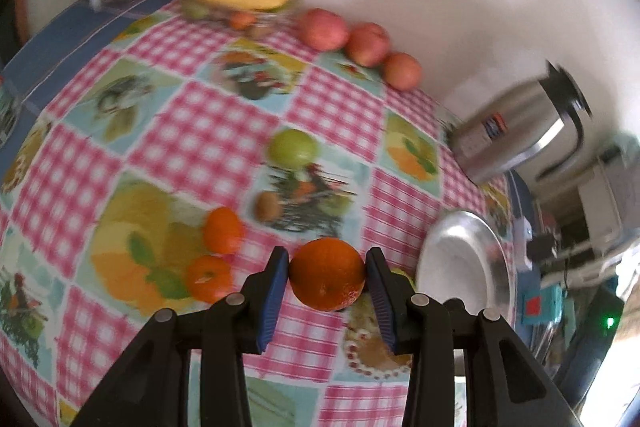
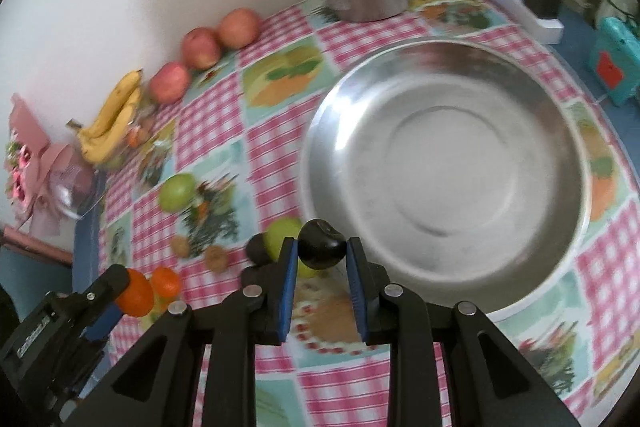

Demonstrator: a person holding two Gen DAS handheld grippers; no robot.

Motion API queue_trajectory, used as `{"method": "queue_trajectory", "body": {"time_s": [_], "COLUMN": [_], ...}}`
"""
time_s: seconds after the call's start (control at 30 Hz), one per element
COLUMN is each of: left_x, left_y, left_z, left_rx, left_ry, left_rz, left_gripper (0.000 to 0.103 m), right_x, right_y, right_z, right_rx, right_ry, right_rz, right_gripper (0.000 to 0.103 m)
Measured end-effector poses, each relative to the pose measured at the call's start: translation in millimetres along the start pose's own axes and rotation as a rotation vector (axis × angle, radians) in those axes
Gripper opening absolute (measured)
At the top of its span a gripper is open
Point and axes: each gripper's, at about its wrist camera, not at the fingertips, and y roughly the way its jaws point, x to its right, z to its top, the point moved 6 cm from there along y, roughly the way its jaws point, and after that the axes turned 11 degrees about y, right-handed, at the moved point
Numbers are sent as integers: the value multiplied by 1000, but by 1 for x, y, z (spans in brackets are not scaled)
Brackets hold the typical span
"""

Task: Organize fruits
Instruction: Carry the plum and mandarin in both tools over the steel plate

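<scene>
Checkered tablecloth [image 2: 208, 131] carries a steel bowl [image 2: 448, 99] at two o'clock; left gripper [image 1: 327, 273] clamps an orange [image 1: 327, 273], right gripper [image 2: 322, 251] pinches a dark plum [image 2: 322, 245].

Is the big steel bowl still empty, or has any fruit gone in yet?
Empty. The right wrist view shows the steel bowl's bare inside; the dark plum sits clamped in the right claw just outside its rim.

Dark plum [image 2: 321, 245] in right gripper [image 2: 322, 253]
</scene>
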Motion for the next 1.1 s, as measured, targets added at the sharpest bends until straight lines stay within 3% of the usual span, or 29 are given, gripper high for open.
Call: {"method": "queue_trajectory", "body": {"time_s": [0.37, 0.57, 0.77, 1.1], "left_x": [94, 127, 143, 144], "left_y": [41, 55, 70, 78], "left_z": [-13, -24, -35, -39], "left_rx": [-30, -33, -56, -81], "left_ry": [205, 309, 372, 372], "left_rz": [-113, -123, -120, -107], "left_gripper": [42, 42, 42, 44], "right_x": [62, 87, 97, 110], "right_y": [-10, -12, -2, -1], "right_z": [37, 46, 41, 36], "right_rx": [51, 60, 33, 27], "right_ry": [126, 172, 188, 216], "right_rz": [-70, -104, -127, -156], "right_gripper": [26, 26, 26, 26]}}
